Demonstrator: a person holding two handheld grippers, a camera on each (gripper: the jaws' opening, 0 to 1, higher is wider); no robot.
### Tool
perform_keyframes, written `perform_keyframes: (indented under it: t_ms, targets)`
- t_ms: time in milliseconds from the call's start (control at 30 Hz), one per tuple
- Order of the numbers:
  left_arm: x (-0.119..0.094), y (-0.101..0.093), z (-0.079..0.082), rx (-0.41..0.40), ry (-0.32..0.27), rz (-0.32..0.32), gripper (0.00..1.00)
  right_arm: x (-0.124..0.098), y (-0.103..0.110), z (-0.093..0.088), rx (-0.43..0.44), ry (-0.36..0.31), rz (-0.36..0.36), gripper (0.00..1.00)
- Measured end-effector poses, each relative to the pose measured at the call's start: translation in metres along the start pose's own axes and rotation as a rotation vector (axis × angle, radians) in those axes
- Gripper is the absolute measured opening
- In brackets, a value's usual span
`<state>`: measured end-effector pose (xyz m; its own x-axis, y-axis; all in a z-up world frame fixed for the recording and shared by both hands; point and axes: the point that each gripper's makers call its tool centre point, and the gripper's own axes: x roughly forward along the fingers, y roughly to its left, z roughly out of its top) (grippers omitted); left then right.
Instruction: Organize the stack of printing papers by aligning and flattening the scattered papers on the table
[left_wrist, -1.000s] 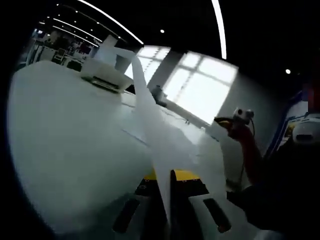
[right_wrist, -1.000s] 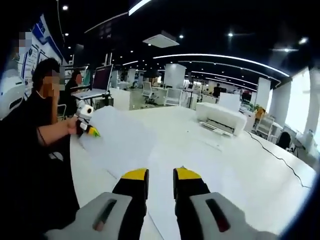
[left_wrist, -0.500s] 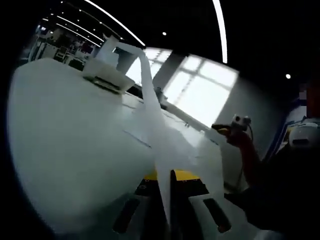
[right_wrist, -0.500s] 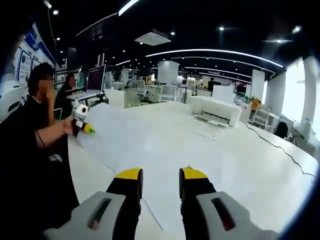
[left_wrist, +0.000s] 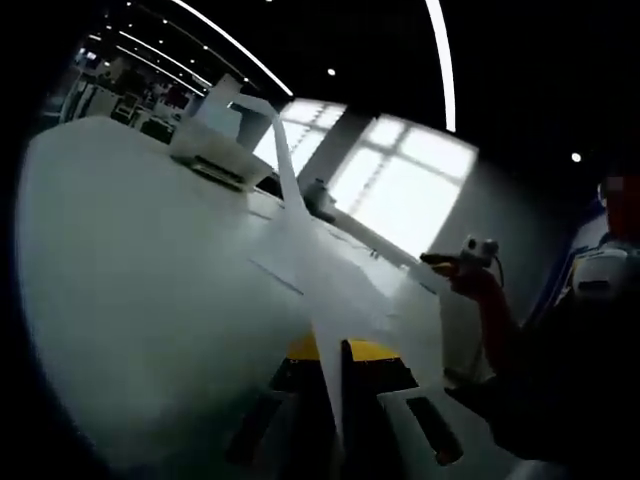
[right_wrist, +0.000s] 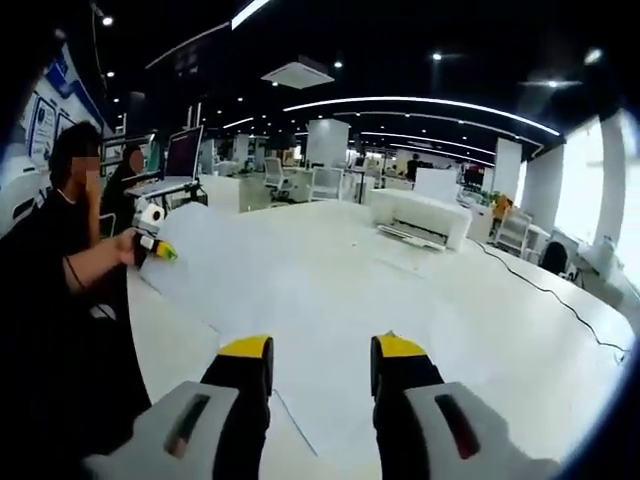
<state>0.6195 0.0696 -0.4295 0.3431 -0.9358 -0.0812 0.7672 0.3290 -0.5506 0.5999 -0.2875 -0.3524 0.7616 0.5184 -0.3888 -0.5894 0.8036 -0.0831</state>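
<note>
Open-plan office under long ceiling strips surrounds your broad, smooth white worktop (right_wrist: 520, 330); a white boxy printer (right_wrist: 418, 218) sits far off on it. Your left tool (left_wrist: 335, 350) has its yellow-tipped black jaws pinched on the edge of the thin white printing sheets (left_wrist: 330, 270), which rise edge-on, limp and curling at the top; in the right gripper view the same sheets (right_wrist: 290, 290) lie spread low across the worktop, one corner held up at the left tool (right_wrist: 160, 250). Your right tool (right_wrist: 318, 355) stands with jaws apart, gripping nothing, over the near edge. I judge the task mid-way: paper gathered, but not yet squared or pressed flat.
</note>
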Motion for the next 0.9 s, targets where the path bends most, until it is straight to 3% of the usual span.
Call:
perform_keyframes:
  t_ms: [233, 500, 900]
  targets:
    - [0.001, 0.0, -0.002, 0.011, 0.012, -0.001, 0.05, 0.001, -0.007, -0.004, -0.004, 0.02, -0.018, 0.44]
    - [0.002, 0.0, -0.003, 0.021, 0.021, -0.004, 0.05, 0.007, -0.02, -0.013, 0.004, 0.048, -0.047, 0.46]
    - [0.002, 0.0, -0.002, 0.017, 0.022, -0.016, 0.05, 0.024, -0.018, 0.0, -0.031, 0.05, -0.023, 0.47]
